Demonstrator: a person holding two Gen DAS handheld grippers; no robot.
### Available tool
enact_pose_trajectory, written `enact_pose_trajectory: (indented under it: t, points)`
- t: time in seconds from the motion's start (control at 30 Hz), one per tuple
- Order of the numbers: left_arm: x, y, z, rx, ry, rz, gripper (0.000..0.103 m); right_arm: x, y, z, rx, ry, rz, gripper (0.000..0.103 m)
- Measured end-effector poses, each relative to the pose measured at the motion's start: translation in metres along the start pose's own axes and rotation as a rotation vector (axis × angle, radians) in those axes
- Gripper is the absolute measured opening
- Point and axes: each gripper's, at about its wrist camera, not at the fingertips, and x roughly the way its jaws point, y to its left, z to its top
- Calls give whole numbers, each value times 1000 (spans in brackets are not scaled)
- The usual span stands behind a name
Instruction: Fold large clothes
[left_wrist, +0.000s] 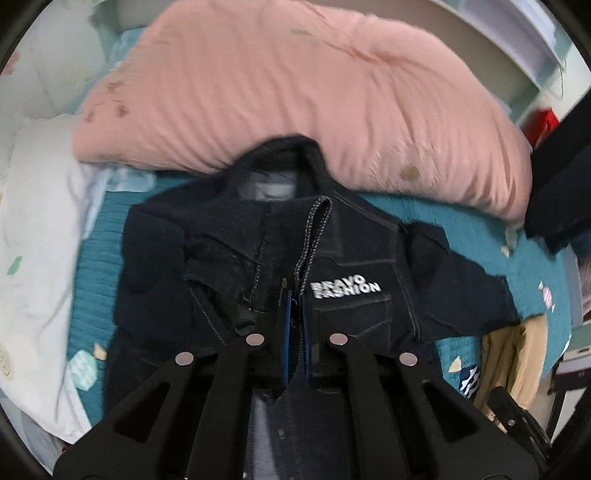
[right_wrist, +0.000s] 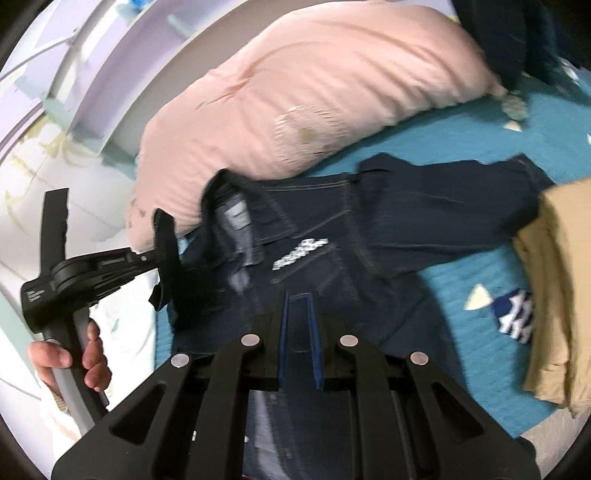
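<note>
A dark denim jacket (left_wrist: 351, 258) with a white "BRAVO FASHION" print (left_wrist: 345, 290) lies collar-up on a teal bedspread (left_wrist: 480, 236). My left gripper (left_wrist: 293, 295) is shut on a fold of the jacket's front edge, which runs up between its blue pads. In the right wrist view the same jacket (right_wrist: 369, 221) spreads across the bed, one sleeve reaching right. My right gripper (right_wrist: 299, 295) is shut on denim that passes between its pads and under its body. The left gripper (right_wrist: 155, 258), held by a hand (right_wrist: 74, 354), shows at the left with dark cloth in it.
A big pink pillow (left_wrist: 295, 92) lies just behind the collar, also in the right wrist view (right_wrist: 314, 92). A tan garment (right_wrist: 554, 277) sits at the jacket's right. A white pillow (left_wrist: 37, 240) lies on the left. White shelving (right_wrist: 92, 55) stands beyond the bed.
</note>
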Motion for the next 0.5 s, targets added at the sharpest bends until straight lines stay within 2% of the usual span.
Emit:
enact_pose_trajectory:
  t: [0.23, 0.5]
  points:
    - [65, -45, -5, 38, 80, 36, 5, 11, -53, -4, 79, 29, -35, 11]
    - [136, -58, -17, 63, 167, 71, 7, 32, -80, -15, 130, 81, -53, 12]
